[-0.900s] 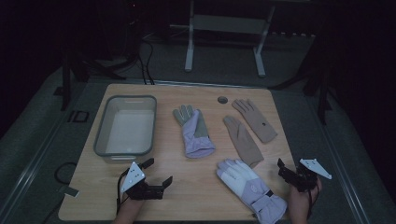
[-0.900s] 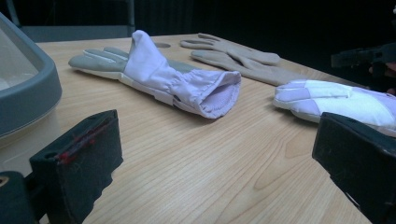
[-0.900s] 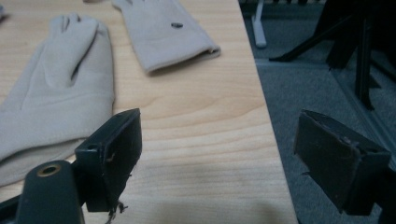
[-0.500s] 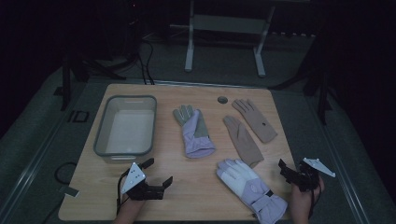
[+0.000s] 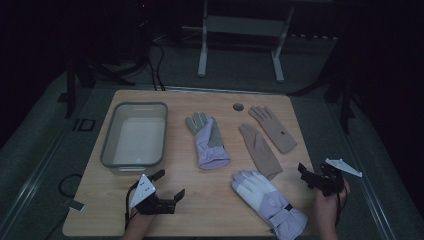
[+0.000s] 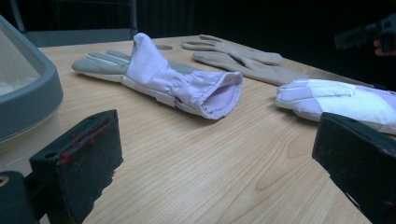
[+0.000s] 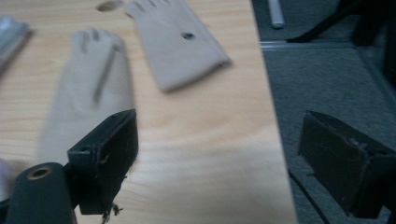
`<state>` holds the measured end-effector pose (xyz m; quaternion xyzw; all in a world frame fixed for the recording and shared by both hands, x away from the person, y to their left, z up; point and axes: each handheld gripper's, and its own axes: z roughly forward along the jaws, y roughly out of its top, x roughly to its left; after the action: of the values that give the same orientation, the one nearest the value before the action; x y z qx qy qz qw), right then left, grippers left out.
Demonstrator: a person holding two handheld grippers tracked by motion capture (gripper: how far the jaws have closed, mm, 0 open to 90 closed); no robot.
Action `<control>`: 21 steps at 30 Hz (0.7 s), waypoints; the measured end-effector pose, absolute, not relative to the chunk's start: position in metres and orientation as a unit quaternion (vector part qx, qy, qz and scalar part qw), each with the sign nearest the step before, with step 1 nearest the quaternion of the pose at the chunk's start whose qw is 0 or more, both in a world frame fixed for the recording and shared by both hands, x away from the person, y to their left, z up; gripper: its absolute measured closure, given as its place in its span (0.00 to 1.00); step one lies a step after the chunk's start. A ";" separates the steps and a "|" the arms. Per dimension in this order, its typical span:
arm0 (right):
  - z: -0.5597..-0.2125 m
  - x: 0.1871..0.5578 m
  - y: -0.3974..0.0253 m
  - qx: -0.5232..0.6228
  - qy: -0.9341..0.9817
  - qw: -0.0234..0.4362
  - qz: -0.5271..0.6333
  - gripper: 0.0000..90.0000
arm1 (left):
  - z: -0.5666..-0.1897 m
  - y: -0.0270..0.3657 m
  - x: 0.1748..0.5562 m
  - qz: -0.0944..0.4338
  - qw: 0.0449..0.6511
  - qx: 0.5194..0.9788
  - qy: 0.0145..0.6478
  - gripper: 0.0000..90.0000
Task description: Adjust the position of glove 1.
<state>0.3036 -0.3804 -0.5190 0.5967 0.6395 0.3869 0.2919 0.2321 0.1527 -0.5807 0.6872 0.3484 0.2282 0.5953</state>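
Note:
Four gloves lie on the wooden table. A lilac and grey glove lies in the middle. Two tan gloves lie right of it. A white and lilac glove lies near the front edge. My left gripper is open, low over the front left of the table, aimed at the lilac glove's cuff, holding nothing. At the table's right edge, my right gripper is open and empty, in front of the tan gloves.
A grey bin stands on the left of the table and looks empty. There is a round hole near the far edge. Dark floor drops away right of the table edge. Metal stand legs rise behind.
The right gripper has shifted a little at the table's right edge, and its view is blurred by motion. The left gripper and the gloves have stayed put.

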 end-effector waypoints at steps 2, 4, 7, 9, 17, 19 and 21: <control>-0.505 0.311 -0.370 0.588 0.648 0.283 0.394 0.13 | -0.581 0.153 0.232 0.228 0.595 0.688 0.347 0.02; -0.498 0.317 -0.362 0.581 0.652 0.286 0.394 0.13 | -0.581 0.153 0.232 0.228 0.595 0.688 0.347 0.02; -0.487 0.326 -0.351 0.569 0.657 0.264 0.417 0.13 | -0.581 0.153 0.232 0.228 0.595 0.689 0.347 0.02; -0.480 0.331 -0.341 0.562 0.661 0.276 0.413 0.13 | -0.581 0.153 0.232 0.228 0.594 0.689 0.347 0.02; -0.462 0.356 -0.313 0.539 0.687 0.256 0.415 0.13 | -0.581 0.153 0.232 0.227 0.595 0.689 0.346 0.02; -0.459 0.364 -0.307 0.534 0.696 0.250 0.410 0.13 | -0.581 0.153 0.232 0.227 0.595 0.690 0.346 0.02; -0.458 0.367 -0.304 0.536 0.696 0.247 0.408 0.13 | -0.581 0.153 0.232 0.227 0.595 0.689 0.346 0.02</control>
<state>0.3675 -0.3043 -0.4578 0.5363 0.6965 0.4076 0.2472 0.2320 0.1527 -0.5807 0.6894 0.3455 0.2271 0.5948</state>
